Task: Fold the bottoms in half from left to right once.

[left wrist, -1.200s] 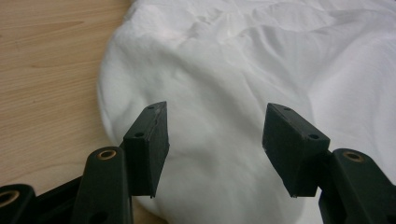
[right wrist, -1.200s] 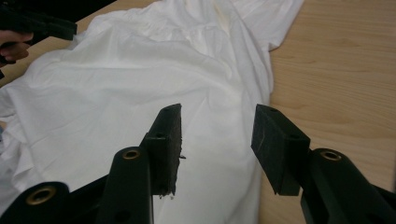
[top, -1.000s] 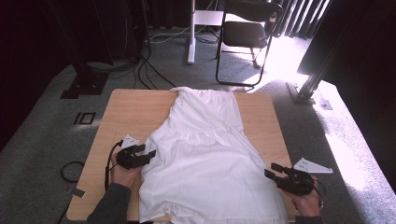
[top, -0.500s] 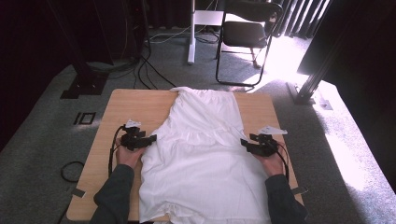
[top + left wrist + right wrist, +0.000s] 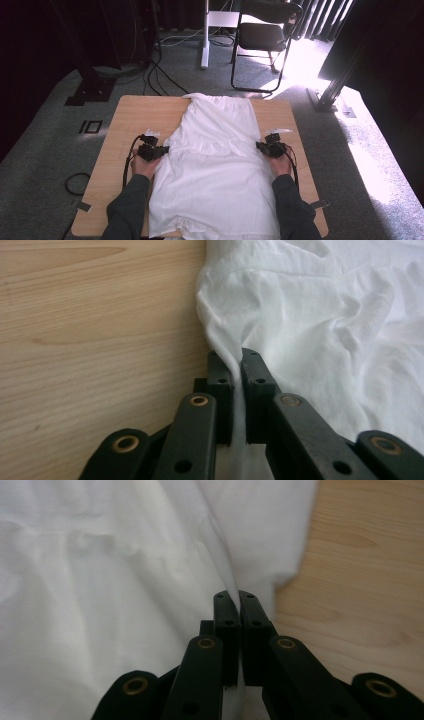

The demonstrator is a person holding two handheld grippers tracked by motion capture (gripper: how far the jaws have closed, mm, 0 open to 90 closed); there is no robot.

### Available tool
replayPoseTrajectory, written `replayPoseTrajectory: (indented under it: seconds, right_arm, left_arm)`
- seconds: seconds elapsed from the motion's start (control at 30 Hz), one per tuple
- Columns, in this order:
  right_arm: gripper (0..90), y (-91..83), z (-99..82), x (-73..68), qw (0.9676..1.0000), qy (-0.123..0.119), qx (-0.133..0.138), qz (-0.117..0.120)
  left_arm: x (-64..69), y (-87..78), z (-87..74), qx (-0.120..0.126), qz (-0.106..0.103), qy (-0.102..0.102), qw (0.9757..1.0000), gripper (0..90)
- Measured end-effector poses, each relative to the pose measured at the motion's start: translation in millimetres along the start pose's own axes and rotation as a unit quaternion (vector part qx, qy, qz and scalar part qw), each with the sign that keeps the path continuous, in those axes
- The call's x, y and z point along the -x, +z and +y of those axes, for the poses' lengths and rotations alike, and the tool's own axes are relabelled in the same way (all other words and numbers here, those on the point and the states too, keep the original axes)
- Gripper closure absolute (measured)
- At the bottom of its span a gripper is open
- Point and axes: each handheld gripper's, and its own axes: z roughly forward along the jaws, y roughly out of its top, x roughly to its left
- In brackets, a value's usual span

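Observation:
A white dress (image 5: 215, 165) lies flat along the wooden table (image 5: 135, 112), neckline at the far edge, hem at the near edge. My left gripper (image 5: 165, 149) sits at the dress's left side seam near the waist, shut on a pinch of the white fabric (image 5: 235, 360) between its jaws. My right gripper (image 5: 259, 146) is at the opposite side seam, also shut on the dress's edge (image 5: 235, 587). In the left gripper view my left gripper (image 5: 236, 356) has cloth rising between the jaws; in the right gripper view my right gripper (image 5: 235, 596) nips a thin fold.
Bare wood (image 5: 295, 125) runs along both sides of the dress. A folding chair (image 5: 265, 35) and a white post (image 5: 204, 35) stand on the carpet beyond the far edge, with cables (image 5: 160, 70) on the floor at left.
Both grippers moved inward and away from me, from the table's near sides to the dress's waist seams, and closed on the fabric there.

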Motion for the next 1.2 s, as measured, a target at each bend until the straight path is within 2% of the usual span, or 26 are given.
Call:
replayPoseTrajectory:
  seconds: [0.1, 0.2, 0.23, 0.37, 0.4, 0.43, 0.47, 0.5, 0.53, 0.6, 0.67, 0.7, 0.73, 0.77, 0.8, 0.83, 0.87, 0.9, 0.93, 1.0, 1.03, 1.07, 1.1, 1.13, 1.17, 1.2]
  right_arm:
    - [89.1, -6.0, -6.7, 8.2, 0.9998, 0.010, -0.004, -0.016]
    - [89.2, -12.3, -17.7, 12.8, 0.9997, 0.021, -0.012, -0.005]
    - [89.2, -13.6, -22.7, 12.3, 0.9997, 0.018, -0.017, -0.001]
    - [89.2, -28.7, -44.0, 0.9, 0.9996, 0.012, -0.021, 0.014]
    - [89.2, -28.7, -44.0, 0.9, 0.9996, 0.012, -0.021, 0.014]
    - [89.2, -33.9, -50.7, -3.5, 0.9996, 0.011, -0.020, 0.016]
    - [89.2, -45.9, -64.9, -11.9, 0.9996, 0.007, -0.020, 0.020]
    - [89.2, -50.7, -70.3, -14.6, 0.9996, 0.006, -0.020, 0.021]
    - [89.2, -61.8, -83.2, -20.1, 0.9994, 0.008, -0.019, 0.028]
    - [89.2, -73.7, -97.7, -24.5, 0.9990, 0.016, -0.017, 0.037]
    - [89.1, -84.0, -109.4, -28.7, 0.9983, 0.024, -0.019, 0.048]
    - [88.9, -88.0, -113.2, -30.6, 0.9981, 0.024, -0.023, 0.052]
    - [87.1, -90.8, -115.4, -32.1, 0.9980, 0.020, -0.026, 0.055]
    - [87.1, -90.8, -115.4, -32.1, 0.9980, 0.020, -0.026, 0.055]
    - [77.4, -92.6, -115.8, -33.3, 0.9978, 0.014, -0.028, 0.059]
    - [66.2, -94.6, -113.5, -33.9, 0.9982, 0.006, -0.023, 0.055]
    - [57.9, -98.4, -104.8, -33.2, 0.9987, 0.000, -0.006, 0.050]
    - [55.1, -100.5, -97.7, -33.1, 0.9988, -0.001, 0.007, 0.049]
    - [55.1, -100.5, -97.7, -33.1, 0.9988, -0.001, 0.007, 0.049]
    - [51.8, -101.8, -80.0, -35.9, 0.9979, -0.012, 0.028, 0.057]
    - [50.8, -98.9, -67.9, -39.8, 0.9975, -0.024, 0.036, 0.056]
    - [51.1, -89.3, -51.5, -45.9, 0.9966, -0.040, 0.039, 0.060]
    - [51.1, -89.3, -51.5, -45.9, 0.9966, -0.040, 0.039, 0.060]
    - [51.7, -69.7, -33.2, -54.6, 0.9949, -0.053, 0.036, 0.077]
    - [52.1, -61.8, -27.6, -58.0, 0.9945, -0.056, 0.032, 0.082]
    - [52.1, -61.8, -27.6, -58.0, 0.9945, -0.056, 0.032, 0.082]
  left_arm:
    - [1.5, -10.1, -10.4, 0.002, -0.002, 0.010, 0.9999, 87.4]
    - [2.6, -23.7, -27.9, 0.006, -0.011, 0.017, 0.9998, 87.5]
    - [3.3, -28.3, -34.8, 0.008, -0.015, 0.020, 0.9997, 87.4]
    - [7.8, -48.2, -59.5, 0.010, -0.023, 0.022, 0.9995, 87.2]
    - [7.8, -48.2, -59.5, 0.010, -0.023, 0.022, 0.9995, 87.2]
    - [10.2, -57.9, -70.2, 0.005, -0.030, 0.021, 0.9993, 87.2]
    - [10.8, -61.7, -73.6, 0.001, -0.033, 0.021, 0.9992, 86.9]
    - [12.3, -65.1, -77.2, -0.001, -0.034, 0.023, 0.9992, 86.9]
    - [14.4, -69.3, -82.2, -0.004, -0.035, 0.028, 0.9990, 86.7]
    - [19.4, -81.8, -97.2, -0.012, -0.048, 0.032, 0.9983, 86.6]
    - [20.7, -85.4, -102.3, -0.012, -0.054, 0.029, 0.9980, 86.3]
    - [24.1, -91.0, -110.1, -0.010, -0.062, 0.037, 0.9973, 84.8]
    - [25.1, -93.4, -111.7, -0.005, -0.059, 0.045, 0.9972, 78.9]
    - [25.1, -93.4, -111.7, -0.005, -0.059, 0.045, 0.9972, 71.1]
    - [24.5, -97.2, -110.9, 0.006, -0.053, 0.047, 0.9975, 71.1]
    - [22.8, -101.5, -108.2, 0.019, -0.052, 0.047, 0.9974, 65.3]
    - [19.6, -109.0, -99.9, 0.049, -0.041, 0.046, 0.9969, 57.6]
    - [17.7, -112.0, -93.0, 0.059, -0.038, 0.046, 0.9965, 53.6]
    - [17.7, -112.0, -93.0, 0.059, -0.038, 0.046, 0.9965, 53.1]
    - [16.0, -112.6, -74.6, 0.082, -0.035, 0.048, 0.9949, 51.6]
    - [15.7, -104.1, -58.5, 0.079, -0.035, 0.050, 0.9950, 49.7]
    - [15.7, -104.1, -58.5, 0.079, -0.035, 0.050, 0.9950, 46.8]
    - [16.7, -96.2, -49.7, 0.073, -0.035, 0.052, 0.9954, 46.8]
    - [19.6, -76.7, -34.6, 0.057, -0.035, 0.059, 0.9960, 46.0]
    - [21.4, -65.9, -28.6, 0.045, -0.036, 0.061, 0.9964, 45.9]
    - [21.4, -65.9, -28.6, 0.045, -0.036, 0.061, 0.9964, 45.8]
